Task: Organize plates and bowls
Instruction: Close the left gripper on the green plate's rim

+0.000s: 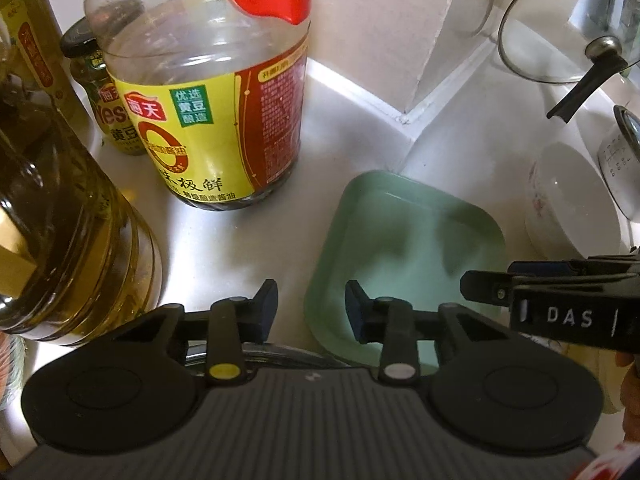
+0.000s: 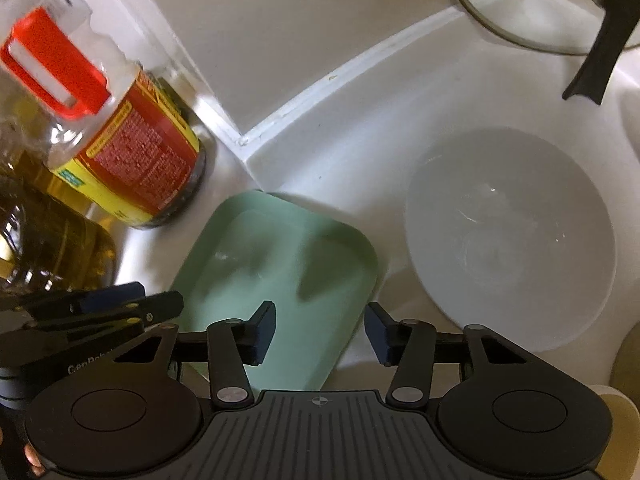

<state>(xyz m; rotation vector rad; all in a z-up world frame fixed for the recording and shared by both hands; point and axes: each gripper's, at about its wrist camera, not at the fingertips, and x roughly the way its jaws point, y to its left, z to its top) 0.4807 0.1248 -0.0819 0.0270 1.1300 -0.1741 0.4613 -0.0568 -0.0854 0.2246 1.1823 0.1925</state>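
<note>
Both grippers, left and right, wide and empty; plate and bowl at 2 o'clock look unsorted, probably nothing stacked yet

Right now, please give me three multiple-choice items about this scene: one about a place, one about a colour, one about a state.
1. Where is the white bowl relative to the plate in the right wrist view?
A. To its right
B. To its left
C. Stacked on it

2. What colour is the square plate?
A. Red
B. Pale green
C. Black

3. How do the jaws of the right gripper stand?
A. Shut on the plate
B. Shut on the bowl
C. Open, holding nothing

Answers:
1. A, the bowl sits on the counter to the right of the plate, not on it.
2. B, the plate's whole surface is pale green in both views.
3. C, a clear gap shows between the two fingers, with the plate's right edge seen through it. The left gripper is open too.
</note>
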